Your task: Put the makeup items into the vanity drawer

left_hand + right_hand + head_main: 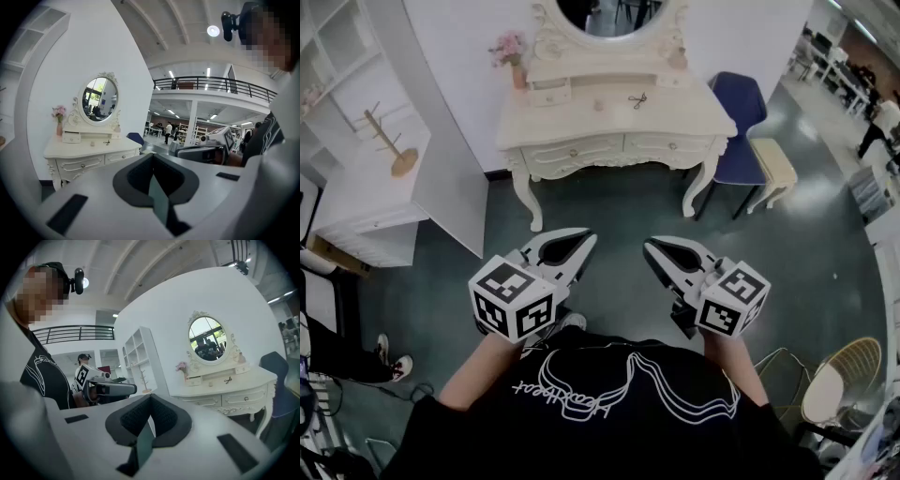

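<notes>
The cream vanity (614, 127) with an oval mirror stands across the floor ahead, and its two front drawers (574, 150) are closed. A small black makeup tool (637, 98) and a small round item (600, 105) lie on its top. My left gripper (587, 240) and right gripper (649, 246) are held side by side at waist height, well short of the vanity. Both are shut with nothing between the jaws. The left gripper view shows the vanity (89, 157) at the left. In the right gripper view the vanity (225, 390) is at the right.
A pink flower vase (514, 58) and a small drawer box (551, 92) sit on the vanity top. A blue chair (741, 117) and a cream stool (773, 167) stand to its right. A white shelf unit (370, 202) with a wooden stand (394, 150) is at the left.
</notes>
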The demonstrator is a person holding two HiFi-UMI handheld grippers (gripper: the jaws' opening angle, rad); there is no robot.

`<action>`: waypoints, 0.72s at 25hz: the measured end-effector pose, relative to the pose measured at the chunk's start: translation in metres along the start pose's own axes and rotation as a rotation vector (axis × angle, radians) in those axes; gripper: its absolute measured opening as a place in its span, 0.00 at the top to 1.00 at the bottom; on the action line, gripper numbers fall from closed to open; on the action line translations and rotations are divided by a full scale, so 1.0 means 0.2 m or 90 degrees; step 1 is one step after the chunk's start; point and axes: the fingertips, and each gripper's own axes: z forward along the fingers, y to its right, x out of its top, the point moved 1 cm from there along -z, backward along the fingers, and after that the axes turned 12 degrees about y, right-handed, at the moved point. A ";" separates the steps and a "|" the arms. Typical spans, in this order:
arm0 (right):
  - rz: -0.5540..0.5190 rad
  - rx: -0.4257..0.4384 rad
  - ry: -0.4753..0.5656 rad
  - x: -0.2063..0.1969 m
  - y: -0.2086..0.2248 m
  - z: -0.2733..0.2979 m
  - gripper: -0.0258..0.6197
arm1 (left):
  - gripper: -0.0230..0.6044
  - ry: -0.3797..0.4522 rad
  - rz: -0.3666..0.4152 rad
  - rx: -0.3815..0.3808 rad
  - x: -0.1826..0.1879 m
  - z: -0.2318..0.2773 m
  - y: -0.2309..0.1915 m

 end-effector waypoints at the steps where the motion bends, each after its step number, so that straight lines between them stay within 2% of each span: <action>1: -0.001 -0.001 0.001 0.00 -0.01 -0.01 0.95 | 0.96 -0.001 0.000 0.000 -0.01 -0.01 0.01; 14: -0.001 -0.012 0.007 0.02 -0.02 -0.11 0.95 | 0.96 -0.013 0.008 -0.016 -0.04 0.03 0.13; 18: -0.001 -0.024 0.009 0.03 0.02 -0.14 0.95 | 0.96 -0.018 -0.006 -0.025 -0.04 0.07 0.15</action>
